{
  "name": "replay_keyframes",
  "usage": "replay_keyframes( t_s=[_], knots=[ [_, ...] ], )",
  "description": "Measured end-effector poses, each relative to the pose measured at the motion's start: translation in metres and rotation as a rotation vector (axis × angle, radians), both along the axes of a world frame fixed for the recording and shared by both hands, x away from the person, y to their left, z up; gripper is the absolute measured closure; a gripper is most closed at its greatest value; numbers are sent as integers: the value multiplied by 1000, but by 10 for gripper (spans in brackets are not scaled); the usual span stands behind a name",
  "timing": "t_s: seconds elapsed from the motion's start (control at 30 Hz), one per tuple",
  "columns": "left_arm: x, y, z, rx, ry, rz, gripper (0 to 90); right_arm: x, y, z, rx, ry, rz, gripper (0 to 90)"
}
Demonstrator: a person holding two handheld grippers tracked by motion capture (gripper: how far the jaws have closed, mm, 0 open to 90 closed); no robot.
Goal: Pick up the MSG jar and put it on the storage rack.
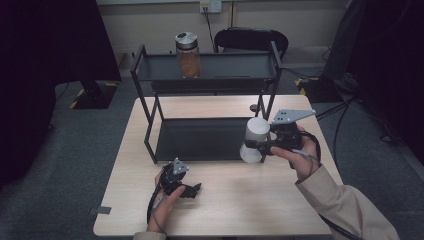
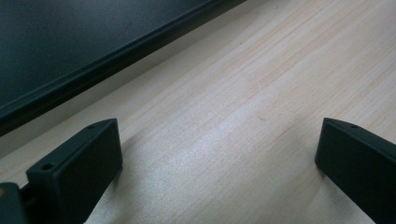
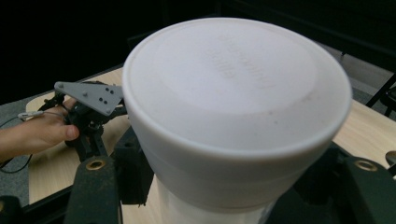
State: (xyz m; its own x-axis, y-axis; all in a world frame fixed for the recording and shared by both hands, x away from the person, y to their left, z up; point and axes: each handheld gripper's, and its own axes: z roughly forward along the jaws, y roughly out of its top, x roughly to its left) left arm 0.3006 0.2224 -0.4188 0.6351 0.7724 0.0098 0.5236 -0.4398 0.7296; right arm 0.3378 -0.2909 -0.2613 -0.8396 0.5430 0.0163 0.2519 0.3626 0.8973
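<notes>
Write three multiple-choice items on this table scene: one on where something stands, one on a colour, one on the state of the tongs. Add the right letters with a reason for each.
1. Where does the glass jar with the brown contents stand?
A. on the top shelf of the black rack
B. on the table in front of the rack
C. on the rack's bottom shelf

2. What colour is the container held in the right tongs?
A. black
B. white
C. brown

3. How do the left tongs stand?
A. shut on the white container
B. shut on the jar
C. open, with nothing between the jaws

Key:
1 A: in the high view the jar stands on the upper shelf, towards its middle.
2 B: the right gripper view shows a white lid and white body between the jaws.
3 C: the left gripper view shows the jaws wide apart over bare table.
</notes>
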Motion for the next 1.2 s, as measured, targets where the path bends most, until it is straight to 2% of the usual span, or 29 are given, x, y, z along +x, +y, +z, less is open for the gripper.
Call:
replay_keyframes(
  t_s=[0.2, 0.57, 1.2],
  knots=[
    [0, 0, 0, 0, 0, 0, 0, 6, 7, 10, 15, -2, -5, 348],
    [0, 0, 0, -3, 0, 2, 0, 16, 20, 35, 10, -6, -18, 348],
    [0, 0, 0, -2, 1, 1, 0, 26, 42, 92, -21, -39, -43, 348]
  ],
)
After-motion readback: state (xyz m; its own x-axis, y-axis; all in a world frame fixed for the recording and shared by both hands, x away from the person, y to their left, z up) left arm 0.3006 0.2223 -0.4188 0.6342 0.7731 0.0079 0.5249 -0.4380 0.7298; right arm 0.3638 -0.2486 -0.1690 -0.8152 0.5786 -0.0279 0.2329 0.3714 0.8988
